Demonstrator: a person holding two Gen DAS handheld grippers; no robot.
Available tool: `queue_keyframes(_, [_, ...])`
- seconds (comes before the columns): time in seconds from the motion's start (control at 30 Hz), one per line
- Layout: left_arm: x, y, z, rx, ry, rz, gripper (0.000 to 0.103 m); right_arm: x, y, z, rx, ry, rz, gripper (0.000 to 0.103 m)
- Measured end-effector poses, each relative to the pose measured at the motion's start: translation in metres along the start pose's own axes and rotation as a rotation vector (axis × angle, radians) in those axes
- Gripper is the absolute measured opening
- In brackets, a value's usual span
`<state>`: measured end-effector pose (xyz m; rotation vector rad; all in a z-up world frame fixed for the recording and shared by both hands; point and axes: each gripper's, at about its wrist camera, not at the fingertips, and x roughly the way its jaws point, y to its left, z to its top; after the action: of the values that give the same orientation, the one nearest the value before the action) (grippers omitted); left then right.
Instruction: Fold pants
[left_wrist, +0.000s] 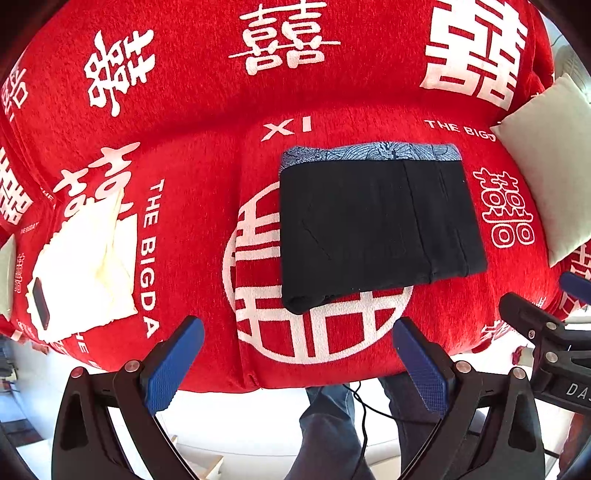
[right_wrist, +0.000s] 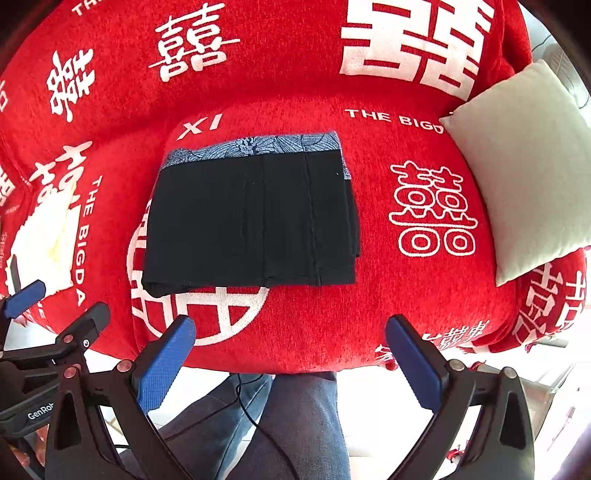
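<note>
Since the pants (left_wrist: 376, 229) lie folded flat on the sofa (left_wrist: 207, 192), the left gripper (left_wrist: 299, 332) and right gripper (right_wrist: 290, 330) hang released, empty, above its front edge.

On the red cover (left_wrist: 207, 155) I read "XI" in white just beyond the far edge of the folded pants (left_wrist: 376, 225), and "THE BIGDA" running along its left side, cut off. To the pants' far right stands "THE BIGD", hidden past that by the pillow (right_wrist: 524, 166). My left gripper (right_wrist: 27, 302) bears "GenRob", my right gripper (left_wrist: 535, 302) perhaps "DA".
</note>
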<state>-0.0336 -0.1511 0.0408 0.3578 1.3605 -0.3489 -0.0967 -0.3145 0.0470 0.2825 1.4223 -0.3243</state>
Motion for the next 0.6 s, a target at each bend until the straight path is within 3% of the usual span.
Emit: queue_keyframes(0.6, [-0.0040,-0.0095,-0.0020,0.044,0.000,0.026,0.102,-0.0060,-0.0024,0.0046,-0.002,-0.016,0.006,0.103])
